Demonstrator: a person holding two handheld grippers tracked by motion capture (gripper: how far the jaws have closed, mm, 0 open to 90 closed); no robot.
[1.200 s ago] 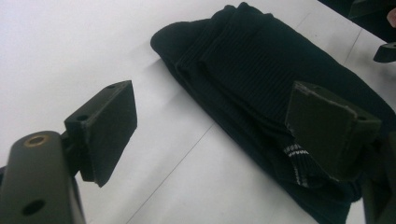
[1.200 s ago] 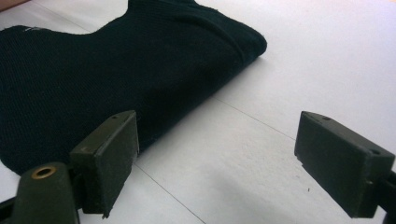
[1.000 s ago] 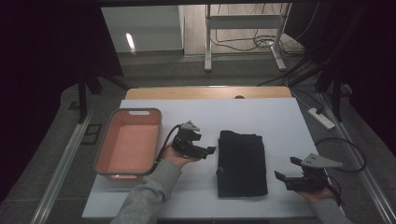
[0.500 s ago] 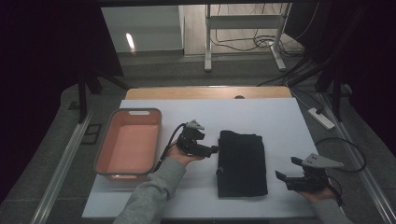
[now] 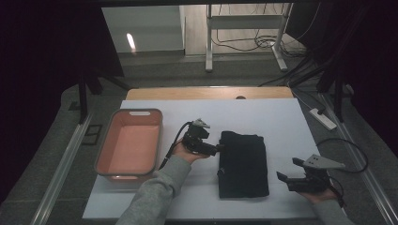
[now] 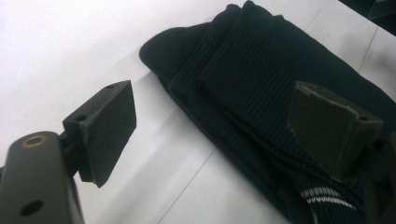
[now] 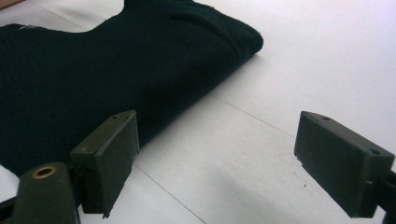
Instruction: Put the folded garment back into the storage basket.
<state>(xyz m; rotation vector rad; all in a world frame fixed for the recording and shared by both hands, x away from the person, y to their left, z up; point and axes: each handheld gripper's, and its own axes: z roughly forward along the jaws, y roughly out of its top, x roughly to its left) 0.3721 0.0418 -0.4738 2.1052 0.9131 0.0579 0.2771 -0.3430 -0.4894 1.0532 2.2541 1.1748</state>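
Observation:
A folded black knit garment (image 5: 243, 164) lies on the white table (image 5: 263, 117), right of centre. My left gripper (image 5: 219, 148) is open at the garment's left edge, jaws pointing at it. In the left gripper view the ribbed black garment (image 6: 261, 93) runs between the wide-apart jaws, with white stripes near its lower right end. My right gripper (image 5: 286, 170) is open, low over the table just right of the garment. The right gripper view has the garment's (image 7: 102, 70) folded edge ahead of the left jaw and bare table between the jaws.
A pink rectangular bin (image 5: 130, 143) stands at the left side of the table. A strip of wooden tabletop (image 5: 206, 93) runs behind the white surface. A power strip (image 5: 323, 118) and cables lie on the floor to the right.
My left gripper has moved right, from between bin and garment up to the garment's left edge. The right gripper has stayed where it was.

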